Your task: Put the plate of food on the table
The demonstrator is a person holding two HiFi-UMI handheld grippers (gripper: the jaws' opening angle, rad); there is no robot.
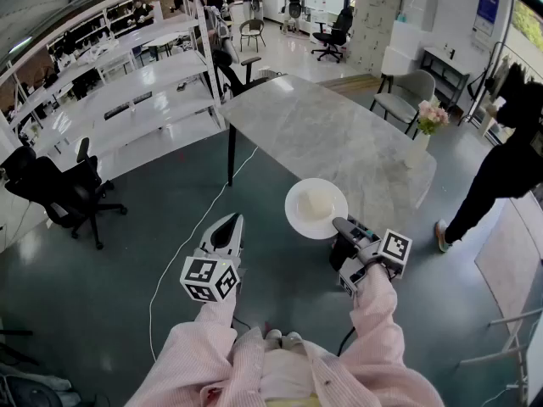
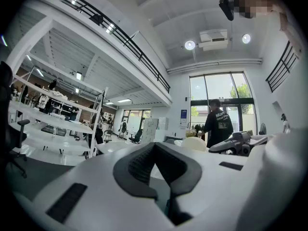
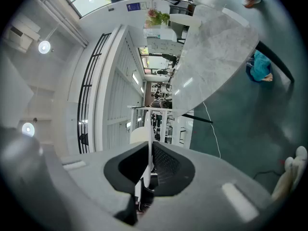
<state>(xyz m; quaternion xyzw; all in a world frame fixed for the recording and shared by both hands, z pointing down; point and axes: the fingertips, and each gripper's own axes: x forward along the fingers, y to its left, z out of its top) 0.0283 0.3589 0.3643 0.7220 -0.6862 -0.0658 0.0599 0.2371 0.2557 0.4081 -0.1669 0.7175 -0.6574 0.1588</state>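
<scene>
1. The left gripper points forward beside the person's pink sleeve, with its jaws closed together and nothing between them.
2. The right gripper is clamped on the near rim of the white plate.
3. The plate carries pale food and is held in the air at the near edge of the marble table.
4. A flower vase stands on the table's right side.
5. A person in black stands beyond it.
</scene>
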